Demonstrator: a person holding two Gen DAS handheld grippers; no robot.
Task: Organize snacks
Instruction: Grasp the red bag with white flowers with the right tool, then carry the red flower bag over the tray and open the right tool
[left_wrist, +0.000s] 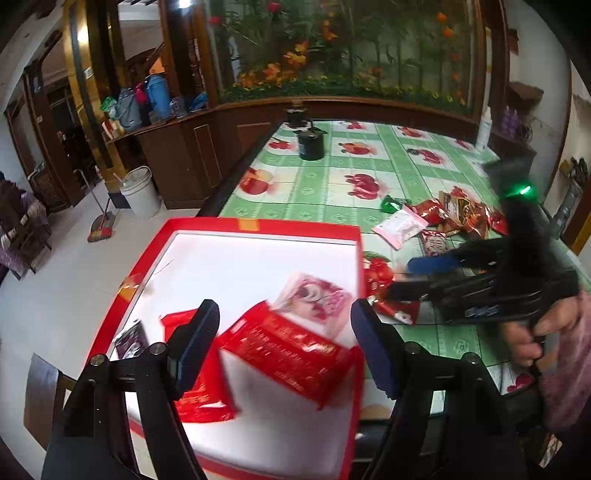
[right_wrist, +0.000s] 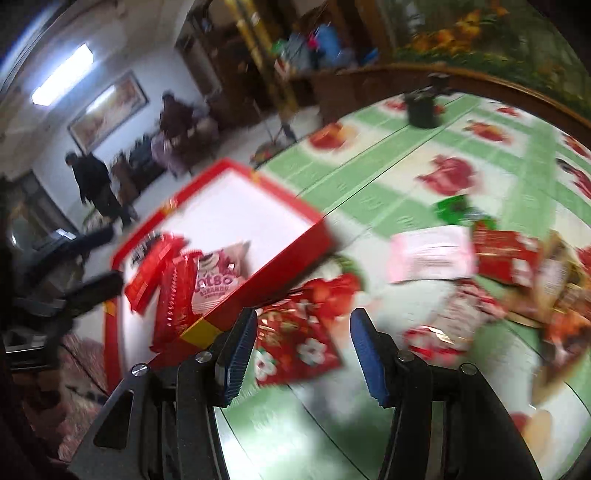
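Note:
A red box (left_wrist: 258, 223) with a white floor stands at the table's near left corner. In it lie a large red packet (left_wrist: 291, 354), a pink and white packet (left_wrist: 314, 299), another red packet (left_wrist: 199, 398) and a small dark one (left_wrist: 129, 339). My left gripper (left_wrist: 284, 343) hangs open above the large red packet. My right gripper (left_wrist: 410, 277) hovers just right of the box, jaws apart, over a small red flowered packet (right_wrist: 295, 343) lying on the tablecloth. The right wrist view is blurred. A pile of loose snacks (left_wrist: 454, 218) lies further right, with a pink packet (left_wrist: 400, 225) and a green one (left_wrist: 393, 203).
A black pot (left_wrist: 311, 144) and a white bottle (left_wrist: 484, 129) stand at the far end of the green fruit-print tablecloth. On the floor to the left are a white bucket (left_wrist: 138, 192) and a broom (left_wrist: 101, 225). Two people (right_wrist: 96, 181) are in the room's background.

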